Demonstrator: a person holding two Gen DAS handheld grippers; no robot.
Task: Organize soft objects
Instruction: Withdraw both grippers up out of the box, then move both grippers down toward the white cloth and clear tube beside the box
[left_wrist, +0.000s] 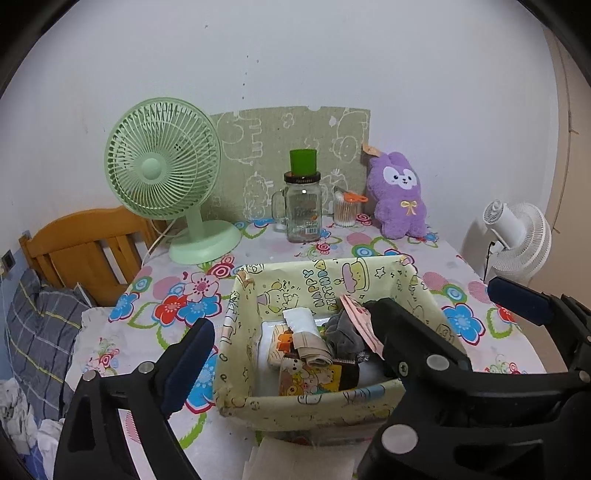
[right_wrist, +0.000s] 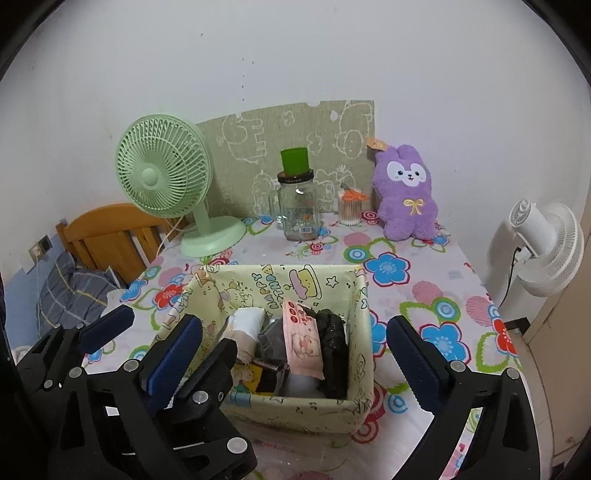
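Both grippers wide, empty | box (right_wrist: 258, 406) between, below right gripper (right_wrist: 295, 354)

Pale yellow cartoon-print box (right_wrist: 295, 406); purple plush (right_wrist: 406, 192); mint-green fan (left_wrist: 162, 170); floral tablecloth (right_wrist: 424, 295).

Box (right_wrist: 354, 295): pale yellow cartoon print, centre of flowered table (right_wrist: 424, 258).
Contents: pink wipes pack (right_wrist: 304, 339) upright, black bundle (right_wrist: 332, 350) at its 3 o'clock, white roll (right_wrist: 249, 321) at 9.
Right gripper (right_wrist: 291, 354): jaws wide, empty, straddling box.
Left gripper (right_wrist: 162, 332): 8 o'clock, open.
Plush (right_wrist: 404, 195): purple, 1 o'clock.
Fan (right_wrist: 162, 177): green, 11 o'clock.
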